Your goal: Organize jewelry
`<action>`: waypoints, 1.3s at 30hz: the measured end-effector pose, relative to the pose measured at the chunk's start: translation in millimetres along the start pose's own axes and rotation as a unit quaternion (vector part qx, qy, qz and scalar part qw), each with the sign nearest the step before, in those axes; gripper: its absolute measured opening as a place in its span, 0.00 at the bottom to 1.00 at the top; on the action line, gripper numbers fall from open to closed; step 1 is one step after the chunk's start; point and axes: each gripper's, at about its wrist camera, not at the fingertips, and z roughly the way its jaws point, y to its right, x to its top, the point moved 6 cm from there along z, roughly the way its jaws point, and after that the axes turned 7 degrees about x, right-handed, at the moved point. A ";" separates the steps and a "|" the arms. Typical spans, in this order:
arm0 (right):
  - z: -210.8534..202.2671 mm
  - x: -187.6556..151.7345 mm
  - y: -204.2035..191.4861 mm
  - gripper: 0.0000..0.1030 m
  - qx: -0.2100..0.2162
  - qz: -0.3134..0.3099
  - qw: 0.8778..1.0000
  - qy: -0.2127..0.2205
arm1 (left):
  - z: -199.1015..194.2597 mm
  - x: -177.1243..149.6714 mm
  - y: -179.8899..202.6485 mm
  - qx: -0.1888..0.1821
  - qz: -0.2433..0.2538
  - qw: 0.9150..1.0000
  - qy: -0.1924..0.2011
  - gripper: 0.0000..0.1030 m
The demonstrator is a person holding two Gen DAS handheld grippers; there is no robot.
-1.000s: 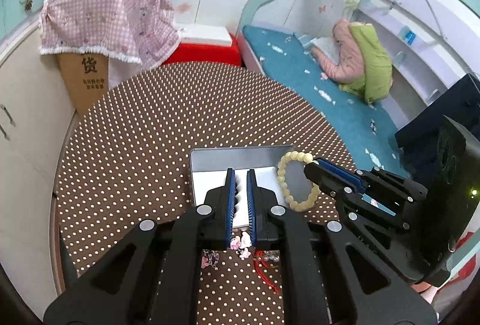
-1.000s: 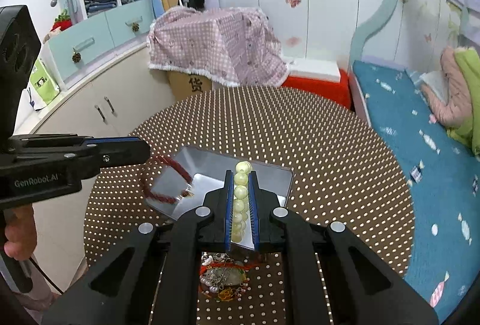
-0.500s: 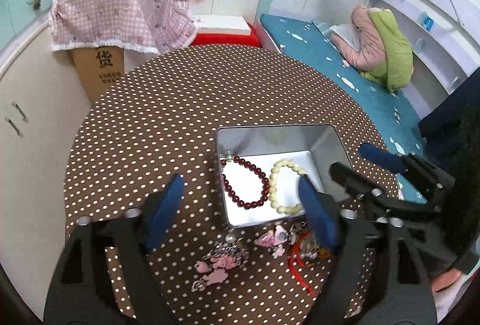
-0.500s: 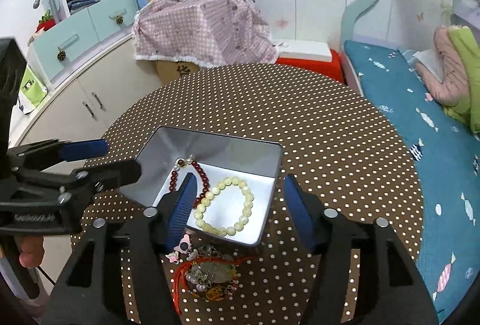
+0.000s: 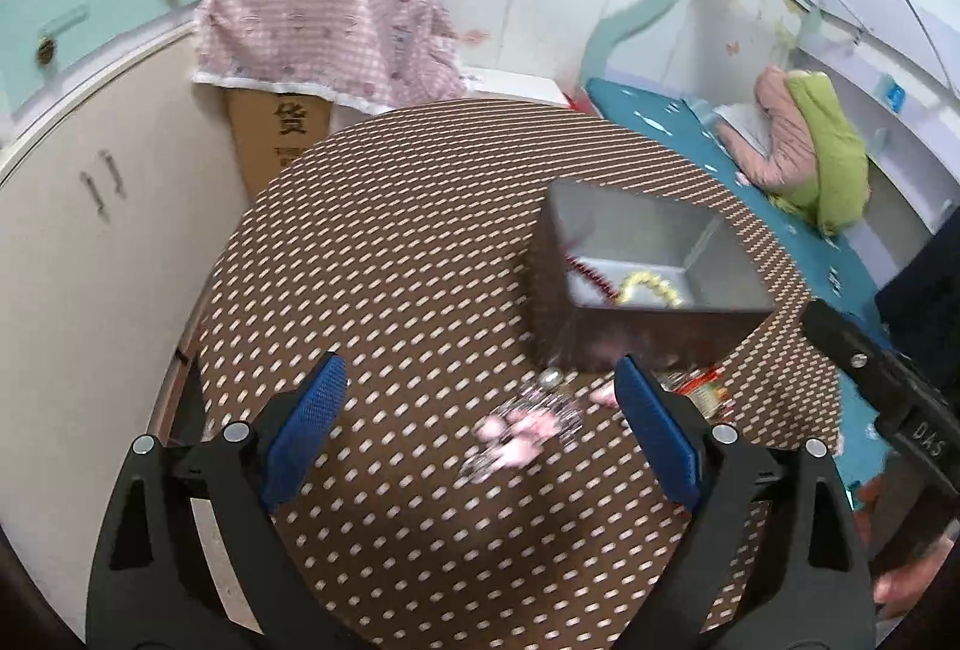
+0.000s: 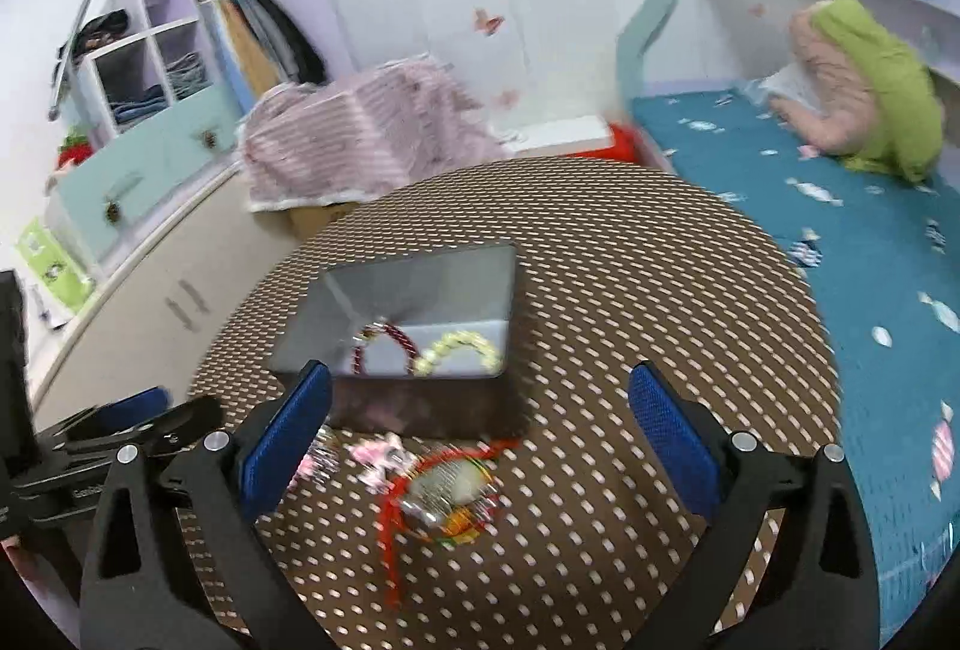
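Observation:
A grey metal box [image 5: 708, 245] [image 6: 480, 269] stands on the round dotted table. Inside it lie a dark red bead bracelet [image 6: 390, 341] [image 5: 591, 275] and a pale yellow bead bracelet [image 6: 459, 350] [image 5: 651, 287]. In front of the box lies loose jewelry: a pink piece [image 5: 519, 431] [image 6: 375, 455] and a red-corded tangle [image 6: 447, 494] [image 5: 699, 389]. My left gripper [image 5: 480, 428] is open and empty above the pink piece. My right gripper [image 6: 480, 446] is open and empty above the tangle. Both views are blurred.
The brown dotted table [image 5: 384, 254] [image 6: 630, 254] is ringed by white cabinets [image 5: 90, 206] at left, a cloth-covered carton [image 5: 324, 32] behind and a blue bed [image 6: 840, 230] at right. The right gripper's body [image 5: 888, 398] shows at the left wrist view's right edge.
A second ago each gripper was shut on a bracelet over the box. Both opened and dropped the bracelets in. Now both have drawn back and lowered toward the loose jewelry.

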 end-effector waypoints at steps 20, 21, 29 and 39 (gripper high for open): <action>-12.9 -68.0 -53.7 0.93 0.005 -0.147 0.987 0.063 | 14.0 -51.4 8.9 0.002 0.078 0.994 0.079 0.87; -13.5 -69.3 -53.3 0.93 0.009 -0.148 0.987 0.065 | 16.8 -50.2 6.2 0.001 0.078 0.994 0.077 0.79; -6.2 -62.1 -61.3 0.93 0.037 -0.136 0.987 0.072 | 34.3 -56.5 8.2 -0.029 0.103 0.993 0.051 0.19; 17.3 -62.1 -96.3 0.69 0.090 -0.150 0.984 0.024 | 27.1 -46.3 -26.6 -0.072 0.039 0.996 0.043 0.12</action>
